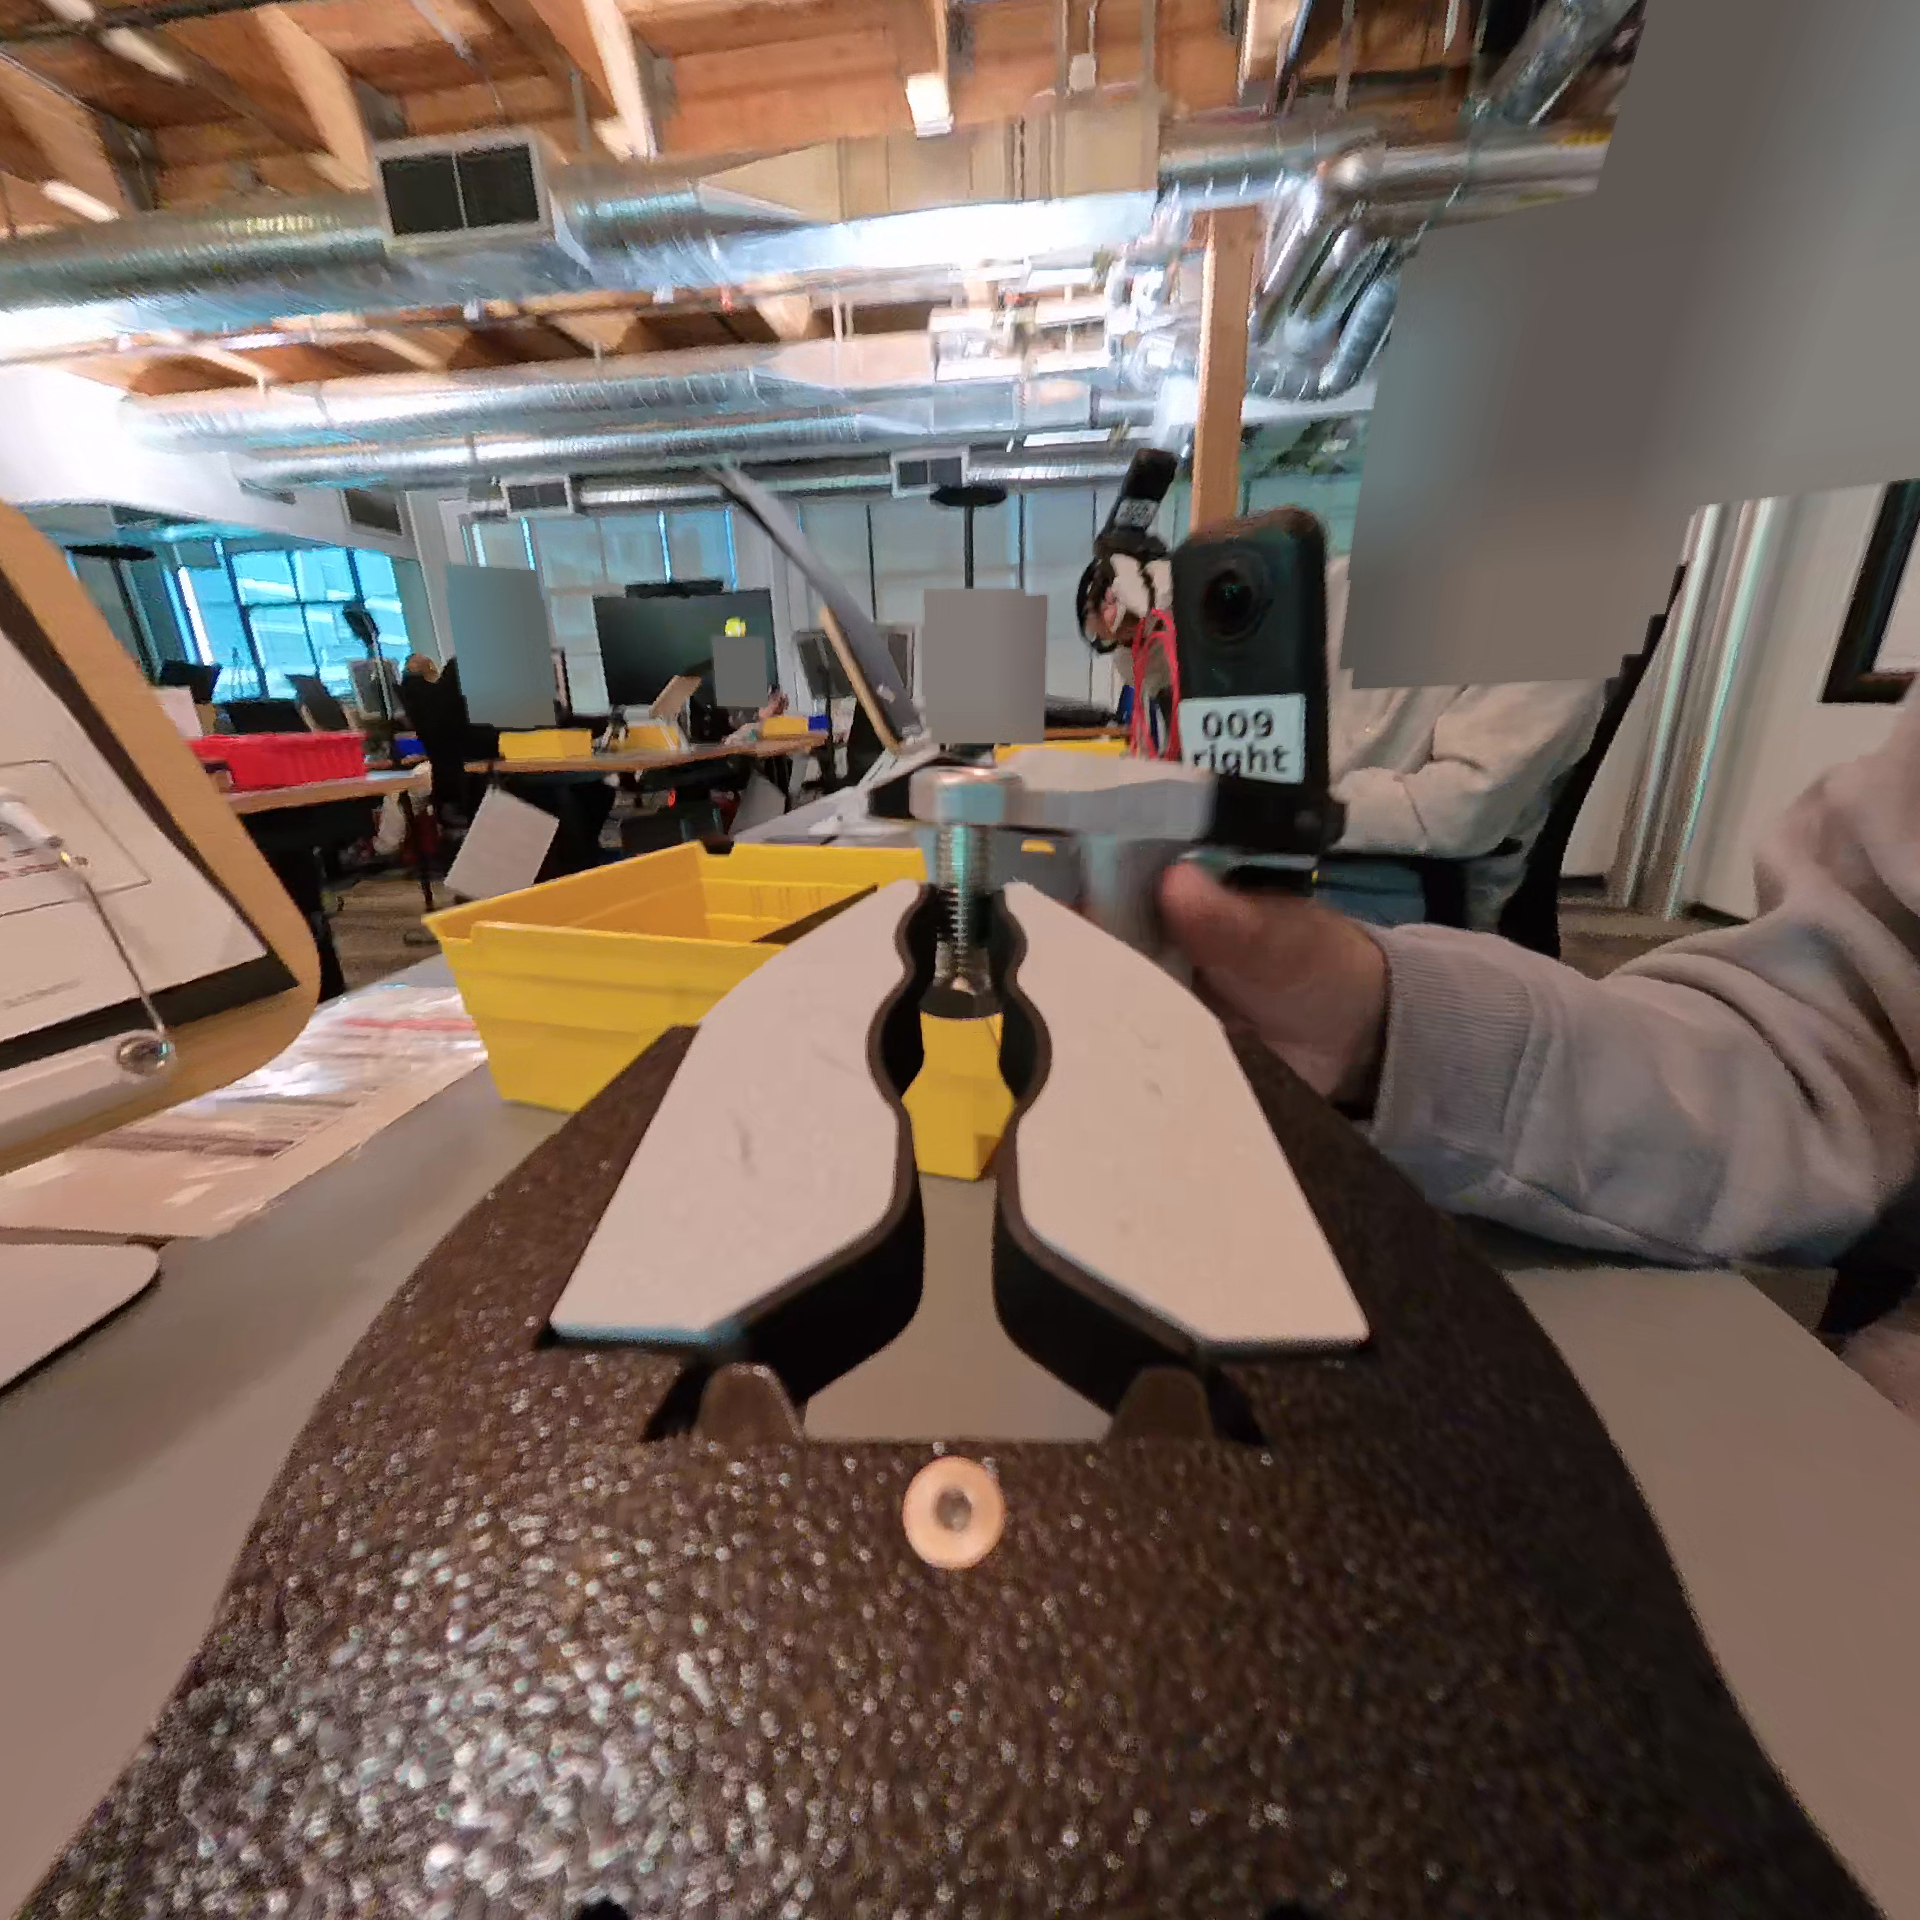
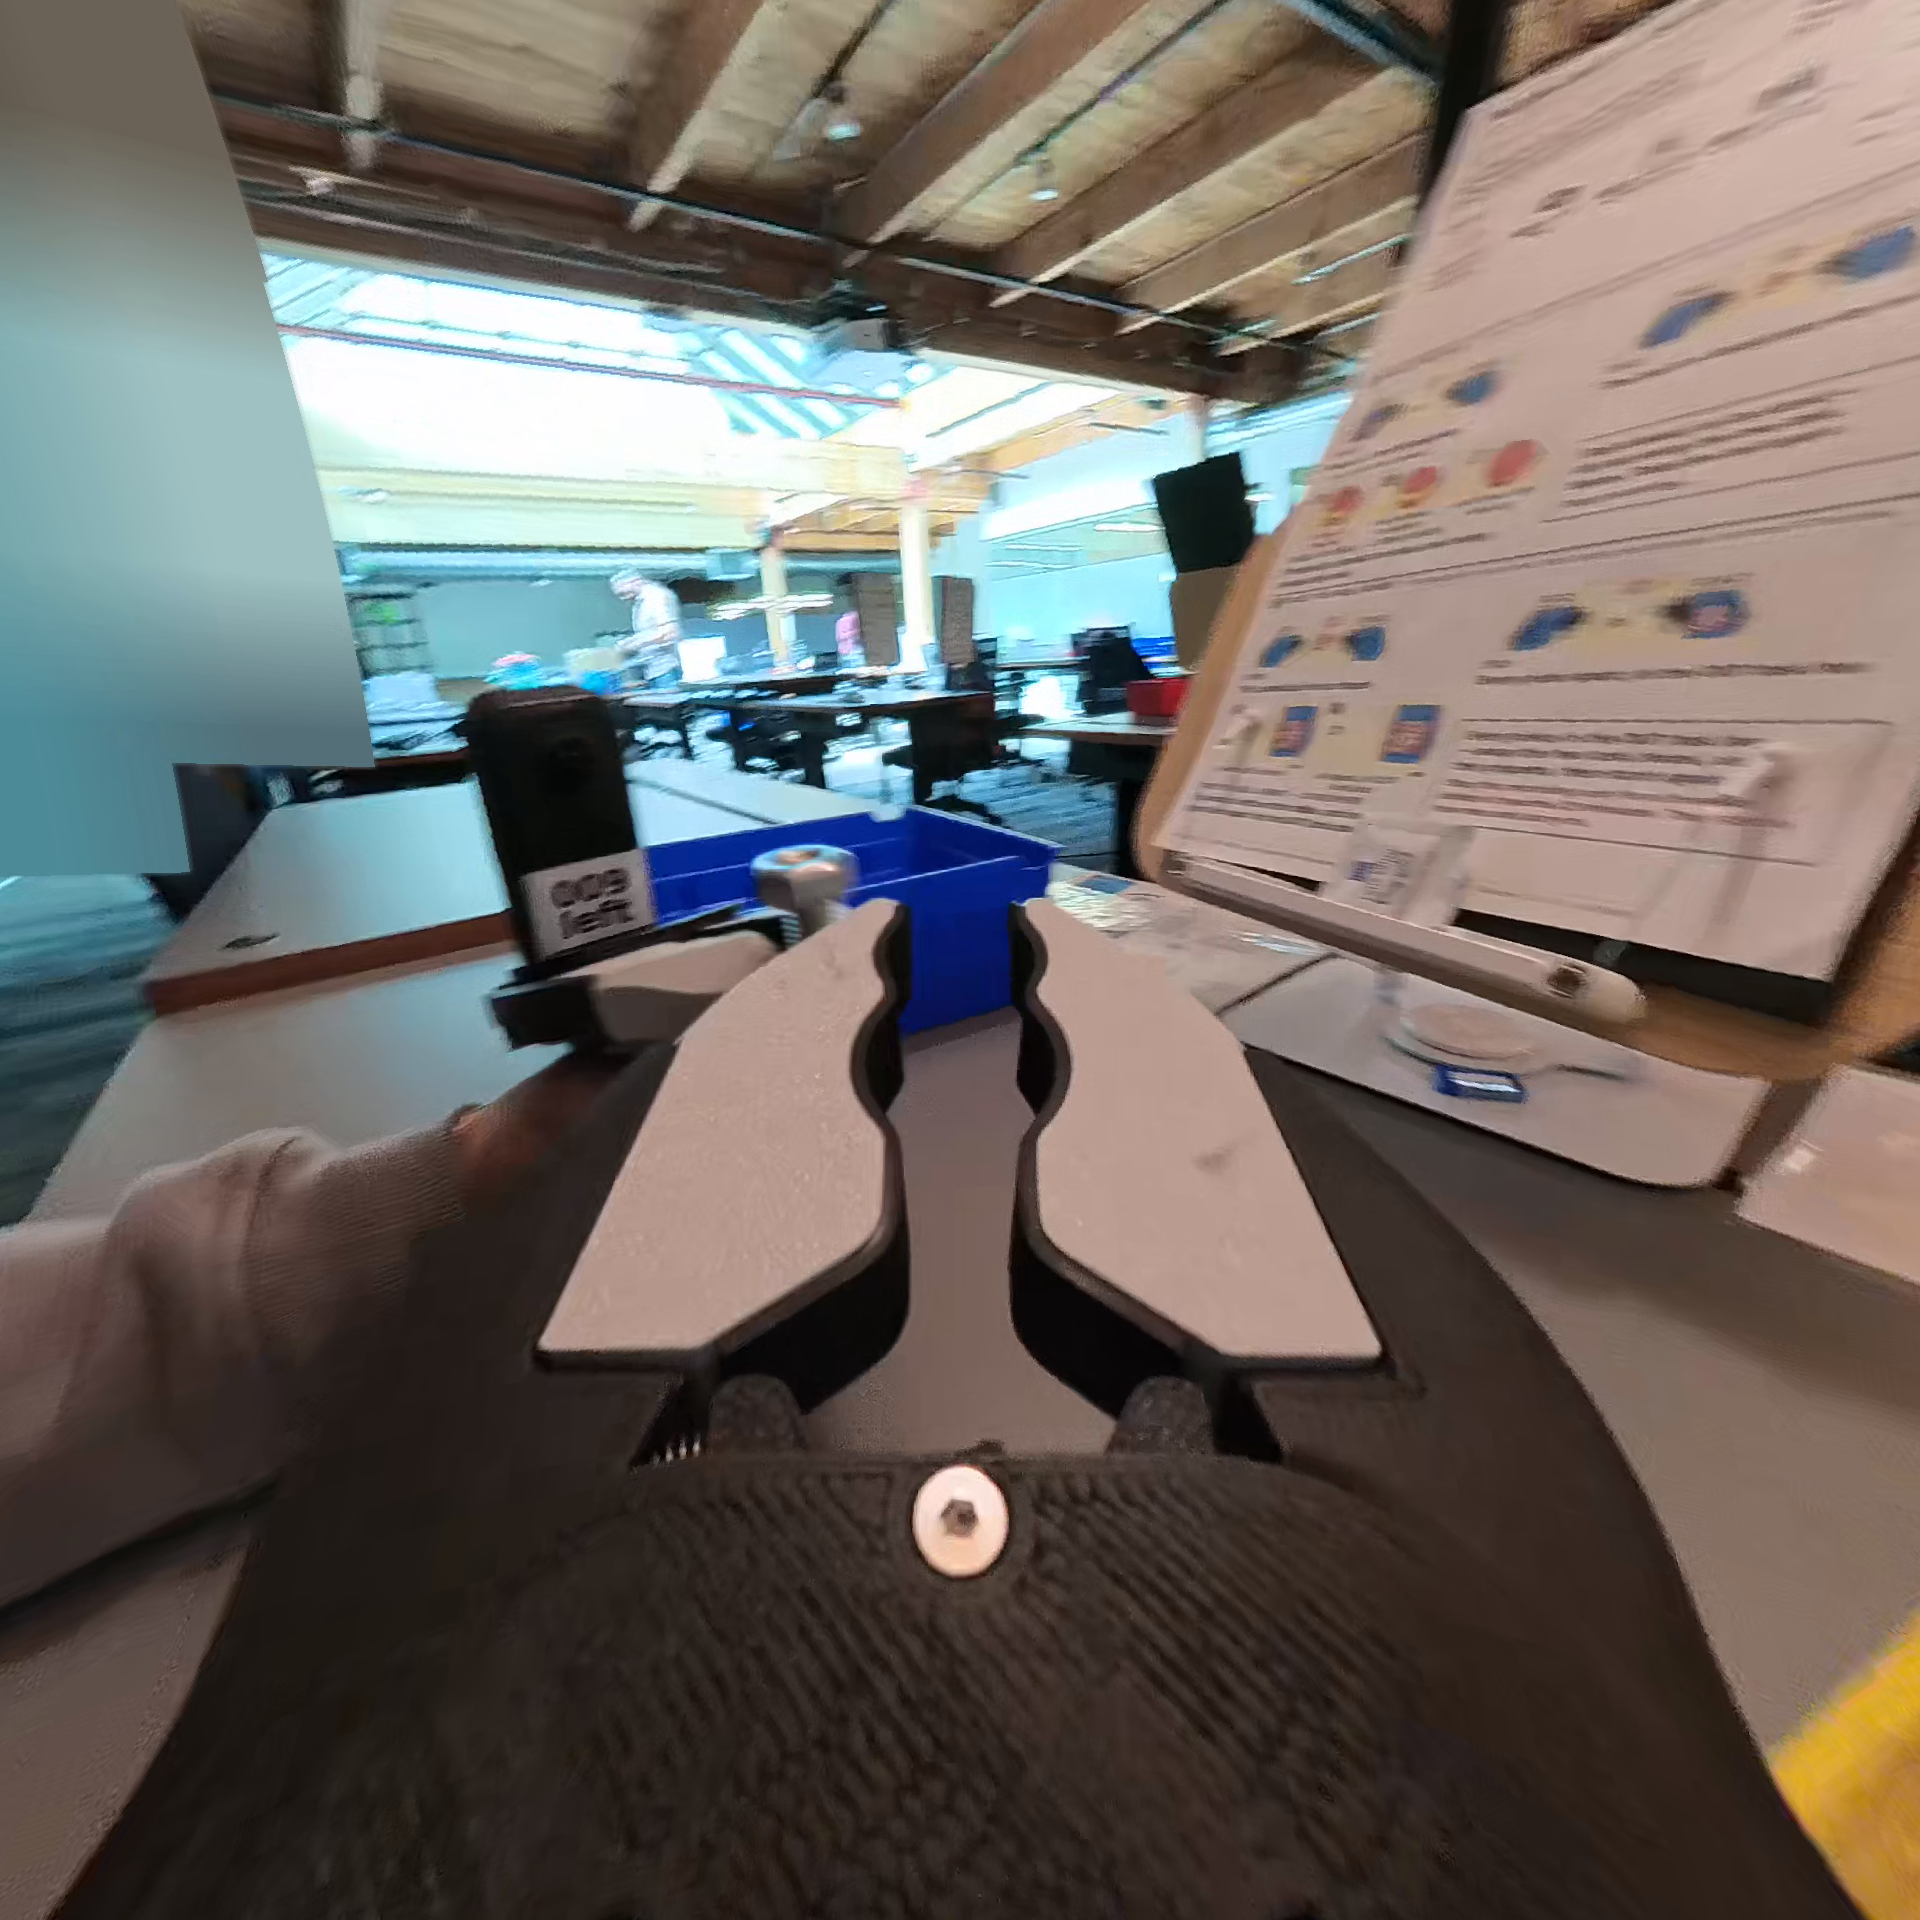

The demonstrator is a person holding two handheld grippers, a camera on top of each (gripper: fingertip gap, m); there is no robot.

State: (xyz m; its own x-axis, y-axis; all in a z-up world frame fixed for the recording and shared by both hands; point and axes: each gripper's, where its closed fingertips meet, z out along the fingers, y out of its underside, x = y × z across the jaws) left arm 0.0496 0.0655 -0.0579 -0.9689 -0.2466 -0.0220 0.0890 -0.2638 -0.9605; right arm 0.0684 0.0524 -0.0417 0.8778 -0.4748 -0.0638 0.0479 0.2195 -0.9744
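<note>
Gripping a silver bolt [image 1: 958, 914] upright by its threaded shank, the left gripper [image 1: 961, 935] is pressing both pads on it above the desk [image 1: 208, 1455], before a yellow bin [image 1: 623, 966]. The right gripper [image 2: 956, 925] is hovering beside the bolt's head, its jaws parted and bare, near a blue bin [image 2: 935, 873].

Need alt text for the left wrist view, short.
The left gripper grips the threaded shank of an upright silver bolt between its grey fingertips. The right gripper, held in a hand, reaches in sideways at the bolt head. A yellow bin sits behind on the grey table.
</note>
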